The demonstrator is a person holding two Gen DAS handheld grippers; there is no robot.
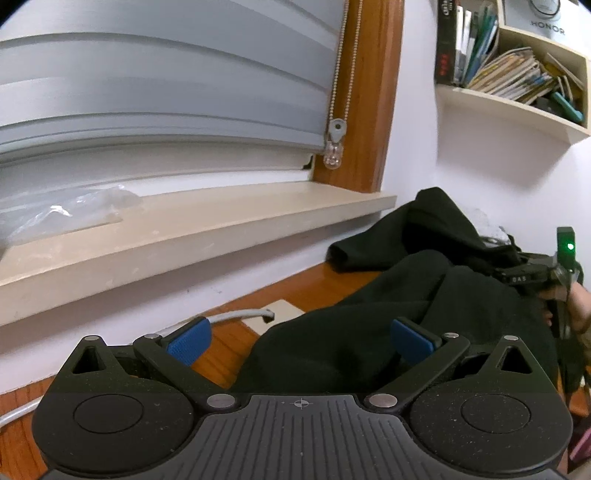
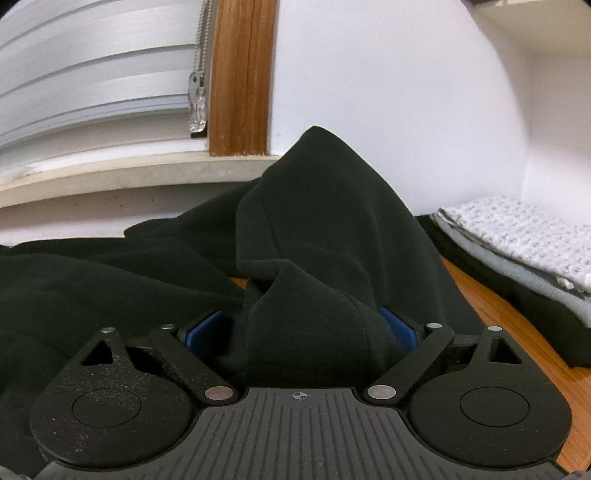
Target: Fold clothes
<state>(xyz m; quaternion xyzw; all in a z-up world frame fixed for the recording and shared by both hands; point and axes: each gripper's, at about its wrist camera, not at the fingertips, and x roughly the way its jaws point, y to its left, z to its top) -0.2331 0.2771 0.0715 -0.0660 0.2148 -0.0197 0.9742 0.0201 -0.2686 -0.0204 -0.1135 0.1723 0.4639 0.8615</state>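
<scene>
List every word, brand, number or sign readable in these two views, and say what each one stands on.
"HONOR": on the white box atop the wall shelf.
Red marks on the black book spine: too blurred to read.
White characters on the right gripper seen in the left wrist view: too small to read surely.
Right wrist view: no text.

Soft, even indoor light, slight blur throughout, strong fisheye bending at the edges, black corners, faint shadows.
</scene>
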